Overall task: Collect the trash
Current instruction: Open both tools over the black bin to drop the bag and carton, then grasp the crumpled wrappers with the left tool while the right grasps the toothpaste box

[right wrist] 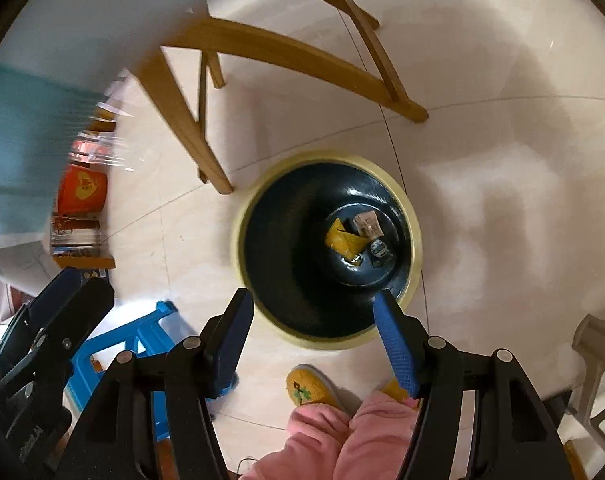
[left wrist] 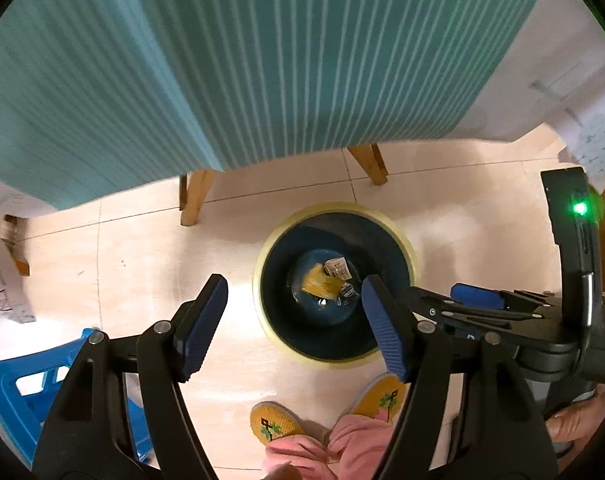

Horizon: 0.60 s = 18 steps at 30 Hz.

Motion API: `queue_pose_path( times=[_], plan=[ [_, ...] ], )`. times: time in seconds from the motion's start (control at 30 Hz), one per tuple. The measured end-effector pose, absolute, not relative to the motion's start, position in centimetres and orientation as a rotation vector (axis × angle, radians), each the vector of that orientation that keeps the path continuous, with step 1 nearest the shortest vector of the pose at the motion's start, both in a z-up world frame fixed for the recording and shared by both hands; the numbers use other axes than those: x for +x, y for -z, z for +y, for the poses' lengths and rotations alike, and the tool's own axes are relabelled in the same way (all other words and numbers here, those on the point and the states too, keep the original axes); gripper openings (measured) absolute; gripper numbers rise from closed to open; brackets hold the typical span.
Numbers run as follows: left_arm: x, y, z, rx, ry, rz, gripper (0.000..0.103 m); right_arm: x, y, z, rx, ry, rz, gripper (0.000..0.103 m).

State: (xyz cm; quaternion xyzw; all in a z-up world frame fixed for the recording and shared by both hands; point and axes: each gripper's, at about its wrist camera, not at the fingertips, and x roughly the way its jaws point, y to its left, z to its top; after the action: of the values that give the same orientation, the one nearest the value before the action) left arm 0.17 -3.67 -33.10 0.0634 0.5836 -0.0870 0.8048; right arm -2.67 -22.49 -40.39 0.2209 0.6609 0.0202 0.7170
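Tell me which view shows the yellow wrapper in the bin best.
The right wrist view: the yellow wrapper lies unobstructed and sharper at the bottom of the bin. In the left wrist view the wrapper appears smaller and blurrier.

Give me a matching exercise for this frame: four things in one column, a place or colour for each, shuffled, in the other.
Things:
1. trash bin
2. yellow wrapper
3. plastic stool
4. tablecloth

Descriptions:
A. teal with pale stripes
B. lying at the bin's bottom
C. dark inside, pale yellow rim
D. blue, on the floor

Pairs: 1-C, 2-B, 3-D, 4-A
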Motion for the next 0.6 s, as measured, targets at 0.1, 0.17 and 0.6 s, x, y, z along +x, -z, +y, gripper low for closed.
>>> queue_pose_path(
  times=[0.1, 0.17, 0.6],
  plan=[
    [-0.7, 30.3, -3.2, 0.124, 0.188, 1.239, 0.067, -3.3, 37.2, -22.1, 0.492, -0.054, 1.443, 0.064],
    [-1.2, 28.1, -2.9, 0.114, 0.193, 1.236, 0.067, -3.6, 35.2, -21.8, 0.491, -0.057, 1.431, 0.064],
    [-4.3, 12.3, 0.8, 0.093, 0.203, 1.188, 0.065, -7.0, 15.9, -18.8, 0.468, -0.084, 1.246, 0.064]
  ],
)
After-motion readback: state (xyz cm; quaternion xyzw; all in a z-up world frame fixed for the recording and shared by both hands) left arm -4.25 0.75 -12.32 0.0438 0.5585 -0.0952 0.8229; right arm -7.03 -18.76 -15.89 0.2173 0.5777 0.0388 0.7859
